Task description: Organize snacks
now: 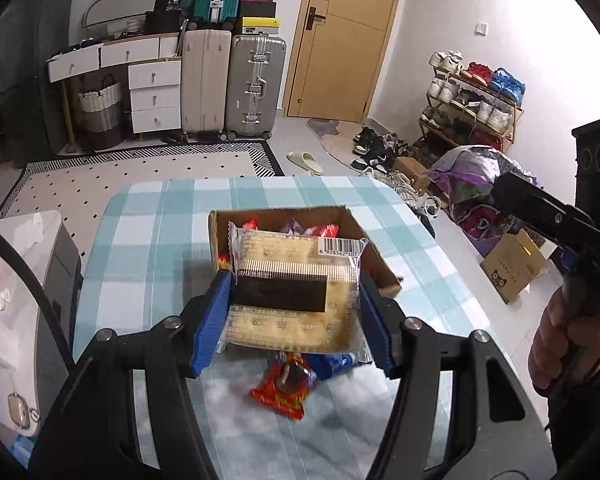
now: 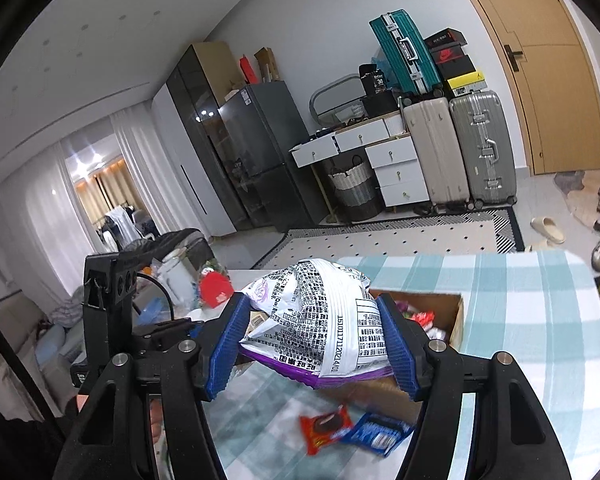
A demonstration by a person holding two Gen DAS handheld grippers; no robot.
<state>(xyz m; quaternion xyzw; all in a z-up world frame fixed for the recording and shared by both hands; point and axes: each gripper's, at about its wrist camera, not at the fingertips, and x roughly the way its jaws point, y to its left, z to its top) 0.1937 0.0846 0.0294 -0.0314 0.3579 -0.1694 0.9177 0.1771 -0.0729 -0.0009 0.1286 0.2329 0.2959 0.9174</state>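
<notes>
Teal checked tablecloth (image 1: pixel 140 240) under cardboard box (image 1: pixel 376 248), left gripper (image 1: pixel 296 300) clamping cracker pack (image 1: pixel 296 280), right gripper (image 2: pixel 312 340) clamping white bag (image 2: pixel 320 320)

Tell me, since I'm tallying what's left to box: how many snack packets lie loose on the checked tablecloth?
2: a red wrapped snack packet and a blue wrapped snack packet, side by side in front of the cardboard box. More may hide behind the grippers.

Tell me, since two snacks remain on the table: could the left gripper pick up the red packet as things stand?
Probably not: the left gripper is already shut on a cracker pack, though the red packet lies unobstructed below.
</notes>
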